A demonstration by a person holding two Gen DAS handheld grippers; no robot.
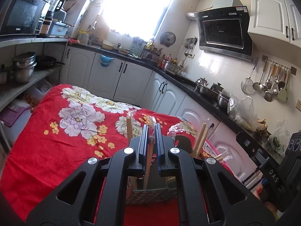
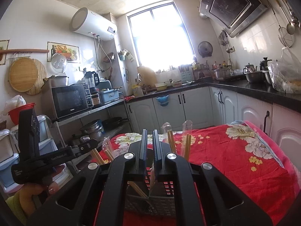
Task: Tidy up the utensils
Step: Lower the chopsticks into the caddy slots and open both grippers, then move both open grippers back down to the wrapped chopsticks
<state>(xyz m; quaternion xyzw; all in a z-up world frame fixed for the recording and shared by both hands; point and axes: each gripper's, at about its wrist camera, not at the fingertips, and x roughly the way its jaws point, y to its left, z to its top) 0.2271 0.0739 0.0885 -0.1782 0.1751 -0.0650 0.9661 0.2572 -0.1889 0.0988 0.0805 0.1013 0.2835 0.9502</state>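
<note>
Both grippers hovered over a grey slotted holder (image 2: pixel 150 205) on the red floral cloth (image 1: pixel 47 141). The left gripper (image 1: pixel 152 130) was clamped on a plastic-wrapped pair of chopsticks (image 1: pixel 149 162), held upright, likely to slide it into the holder. The right gripper (image 2: pixel 150 137) was nearly closed; whether it pinched a wrapper, I cannot tell. More wrapped chopsticks (image 2: pixel 171 141) stood at one o'clock of it.

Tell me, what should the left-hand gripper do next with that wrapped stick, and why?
Probably lower a little, then open. The left gripper is shut on wrapped chopsticks whose lower end already points down into the grey holder, where other chopsticks stand upright, so letting go should leave it standing there.
</note>
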